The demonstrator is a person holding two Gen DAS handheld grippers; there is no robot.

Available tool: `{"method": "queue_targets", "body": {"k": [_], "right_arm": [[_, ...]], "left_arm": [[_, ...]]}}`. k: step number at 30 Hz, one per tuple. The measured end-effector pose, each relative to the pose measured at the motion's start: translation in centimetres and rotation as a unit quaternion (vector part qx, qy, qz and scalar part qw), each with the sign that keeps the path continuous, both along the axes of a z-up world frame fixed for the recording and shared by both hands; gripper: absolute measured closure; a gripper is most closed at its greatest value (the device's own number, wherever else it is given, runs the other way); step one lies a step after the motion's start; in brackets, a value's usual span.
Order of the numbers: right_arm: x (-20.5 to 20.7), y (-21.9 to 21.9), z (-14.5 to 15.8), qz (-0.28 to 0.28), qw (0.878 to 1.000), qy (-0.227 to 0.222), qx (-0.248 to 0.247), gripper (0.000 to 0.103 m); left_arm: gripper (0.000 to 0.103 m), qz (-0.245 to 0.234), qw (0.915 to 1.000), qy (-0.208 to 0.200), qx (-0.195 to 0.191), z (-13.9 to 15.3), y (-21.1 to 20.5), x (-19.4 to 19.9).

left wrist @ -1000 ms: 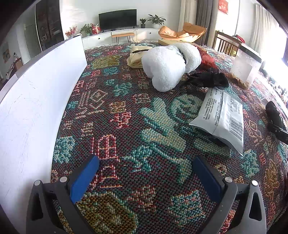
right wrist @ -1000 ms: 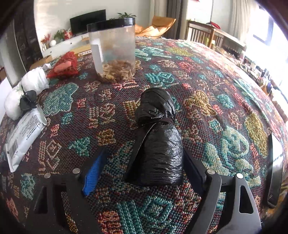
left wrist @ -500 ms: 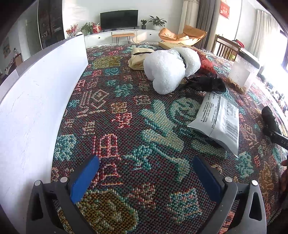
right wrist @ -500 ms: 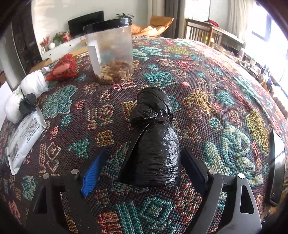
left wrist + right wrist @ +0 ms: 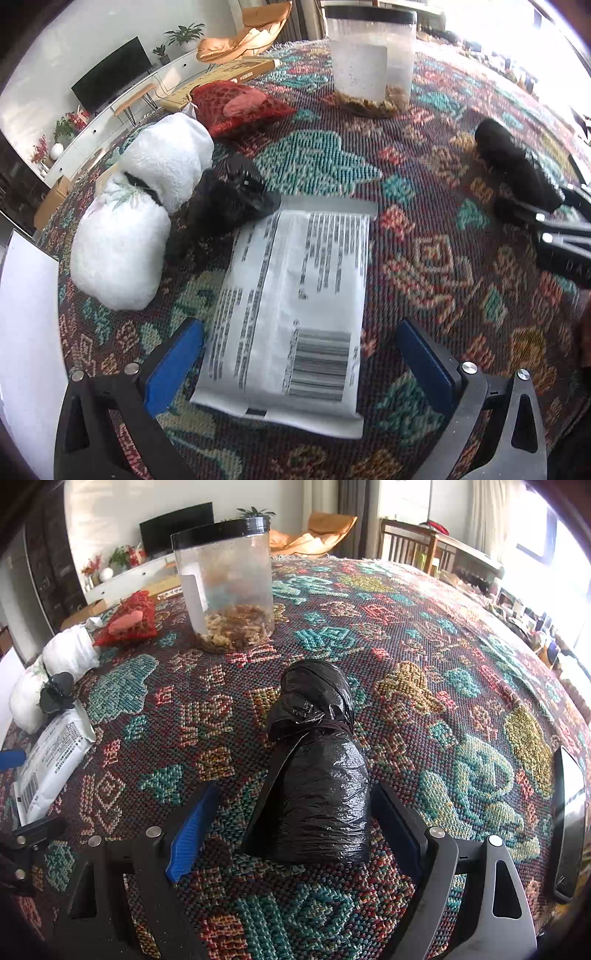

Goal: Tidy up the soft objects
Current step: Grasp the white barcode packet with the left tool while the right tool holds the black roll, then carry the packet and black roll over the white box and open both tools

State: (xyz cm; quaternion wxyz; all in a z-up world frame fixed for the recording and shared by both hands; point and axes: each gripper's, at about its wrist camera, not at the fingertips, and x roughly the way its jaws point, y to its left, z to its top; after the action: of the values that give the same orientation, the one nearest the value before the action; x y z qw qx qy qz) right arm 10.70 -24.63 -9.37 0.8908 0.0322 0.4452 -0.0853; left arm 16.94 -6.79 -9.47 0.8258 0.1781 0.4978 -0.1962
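Left gripper (image 5: 299, 354), jaws spread, straddles the white packet (image 5: 291, 314); right gripper (image 5: 291, 823), jaws spread, flanks the black bag roll (image 5: 317, 775), plush (image 5: 136, 229) at ten o'clock.

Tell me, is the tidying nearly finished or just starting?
Just starting, it seems. Nothing looks put away: the white plush, red pouch and jar lie scattered on the cloth. The left gripper is open around the white packet; the right gripper is open around the black bag bundle. Neither is gripped yet.
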Motion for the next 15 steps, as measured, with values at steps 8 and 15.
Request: {"method": "queue_targets", "body": {"k": [8, 15], "right_arm": [[0.0, 0.0, 0.0, 0.0, 1.0, 0.0, 0.0, 0.016], [0.0, 0.0, 0.0, 0.0, 1.0, 0.0, 0.001, 0.016]], "left_arm": [[0.036, 0.067, 0.9962, 0.005, -0.055, 0.3, 2.2, -1.0], [0.024, 0.082, 0.9954, -0.01, -0.048, 0.0, 5.7, -10.8]]}}
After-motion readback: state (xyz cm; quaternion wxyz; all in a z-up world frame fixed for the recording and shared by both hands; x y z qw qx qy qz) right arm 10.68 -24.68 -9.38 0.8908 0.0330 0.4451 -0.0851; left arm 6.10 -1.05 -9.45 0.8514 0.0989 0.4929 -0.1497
